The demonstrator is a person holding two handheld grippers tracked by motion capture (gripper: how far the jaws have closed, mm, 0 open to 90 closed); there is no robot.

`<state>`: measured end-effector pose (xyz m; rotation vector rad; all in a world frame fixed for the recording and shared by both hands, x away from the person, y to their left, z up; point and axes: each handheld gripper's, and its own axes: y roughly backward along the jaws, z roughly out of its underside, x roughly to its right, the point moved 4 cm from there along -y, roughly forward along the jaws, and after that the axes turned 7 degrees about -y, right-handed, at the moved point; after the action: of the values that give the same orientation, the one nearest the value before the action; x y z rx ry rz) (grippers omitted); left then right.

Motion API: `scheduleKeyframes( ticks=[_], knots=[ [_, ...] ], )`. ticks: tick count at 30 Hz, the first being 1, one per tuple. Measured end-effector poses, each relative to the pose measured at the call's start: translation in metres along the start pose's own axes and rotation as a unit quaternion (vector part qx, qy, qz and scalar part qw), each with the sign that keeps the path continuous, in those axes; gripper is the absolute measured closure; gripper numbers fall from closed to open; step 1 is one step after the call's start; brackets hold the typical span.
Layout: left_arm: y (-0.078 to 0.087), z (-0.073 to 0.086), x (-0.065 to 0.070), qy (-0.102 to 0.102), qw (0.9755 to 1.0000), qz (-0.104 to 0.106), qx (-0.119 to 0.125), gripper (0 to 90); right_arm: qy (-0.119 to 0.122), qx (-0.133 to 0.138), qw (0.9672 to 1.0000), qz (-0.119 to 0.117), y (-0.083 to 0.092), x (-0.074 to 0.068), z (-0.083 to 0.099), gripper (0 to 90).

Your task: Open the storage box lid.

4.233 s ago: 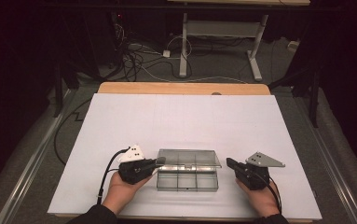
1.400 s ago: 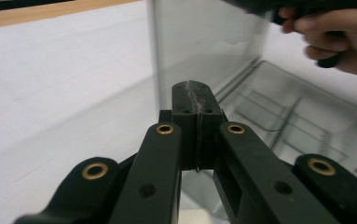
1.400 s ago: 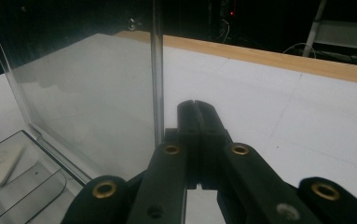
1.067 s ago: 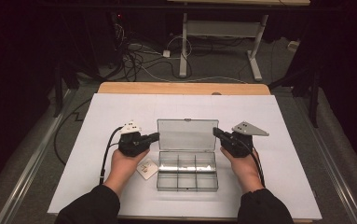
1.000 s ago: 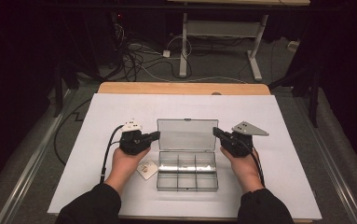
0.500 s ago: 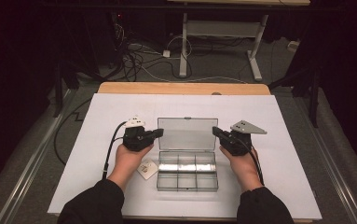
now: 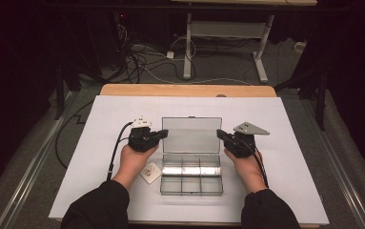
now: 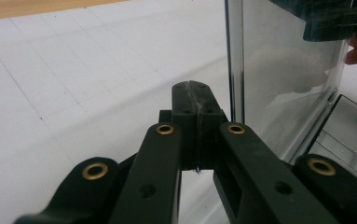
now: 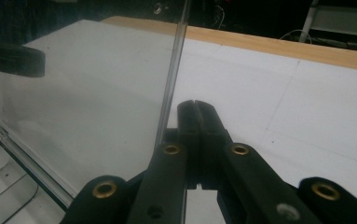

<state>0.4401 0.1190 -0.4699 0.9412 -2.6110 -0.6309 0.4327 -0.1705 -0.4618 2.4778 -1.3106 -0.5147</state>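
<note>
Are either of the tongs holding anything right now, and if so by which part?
Nothing is held. Both the left tongs and the right tongs are shut on nothing, each beside a side edge of the raised lid.

- The small white card [image 7: 150,172] beside the clear box [image 7: 191,179] is partly under the left hand [image 7: 133,160]; its print is too small to read.
- The raised lid [image 8: 288,70] runs off the left gripper view's top edge.
</note>
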Motion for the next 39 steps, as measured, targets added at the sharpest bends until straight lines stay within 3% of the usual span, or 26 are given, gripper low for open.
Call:
scheduleKeyframes(
  ticks=[23,39],
  knots=[
    [-0.021,0.013,-0.009,0.009,0.9984,-0.012,-0.055,87.6,-0.007,-0.059,0.998,0.02,-0.019,0.009,0.015,90.0],
    [-0.026,0.026,-0.01,-0.001,0.9913,-0.023,-0.13,87.7,-0.01,-0.13,0.991,0.028,-0.027,0.011,0.031,90.0]
  ],
)
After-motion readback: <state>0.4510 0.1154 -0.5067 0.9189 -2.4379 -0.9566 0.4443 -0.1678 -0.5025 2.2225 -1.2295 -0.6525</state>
